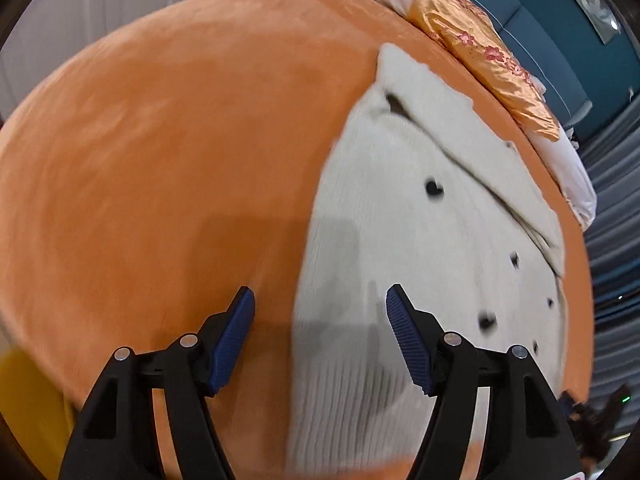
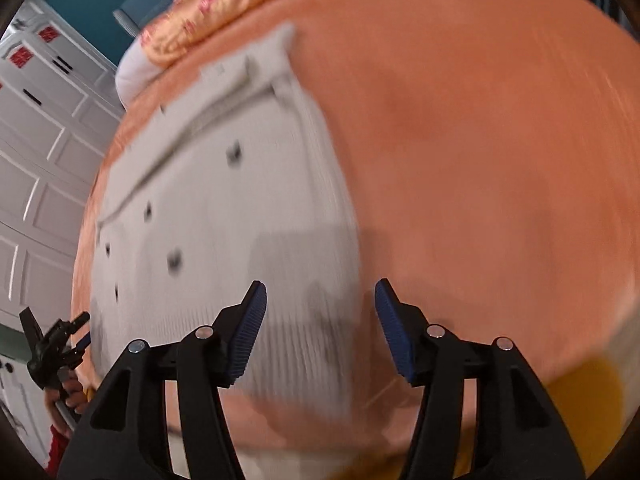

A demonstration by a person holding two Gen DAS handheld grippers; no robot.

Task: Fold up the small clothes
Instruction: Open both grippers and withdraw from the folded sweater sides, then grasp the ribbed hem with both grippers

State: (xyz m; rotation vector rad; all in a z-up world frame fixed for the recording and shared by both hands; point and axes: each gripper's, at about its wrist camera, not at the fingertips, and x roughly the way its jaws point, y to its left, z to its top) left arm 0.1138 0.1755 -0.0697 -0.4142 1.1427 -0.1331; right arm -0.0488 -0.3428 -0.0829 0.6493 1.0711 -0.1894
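White garment point(image 1: 420, 240) flat on orange bedspread point(image 1: 160, 140), both grippers' fingers point(image 1: 236, 336) wide, empty, above its edges

Supporting surface is a bed with an orange plush cover point(image 1: 180, 140). A white ribbed garment with small dark heart marks point(image 1: 400, 220) lies flat on it. An orange floral satin pillow point(image 1: 480, 48) rests at the far edge.
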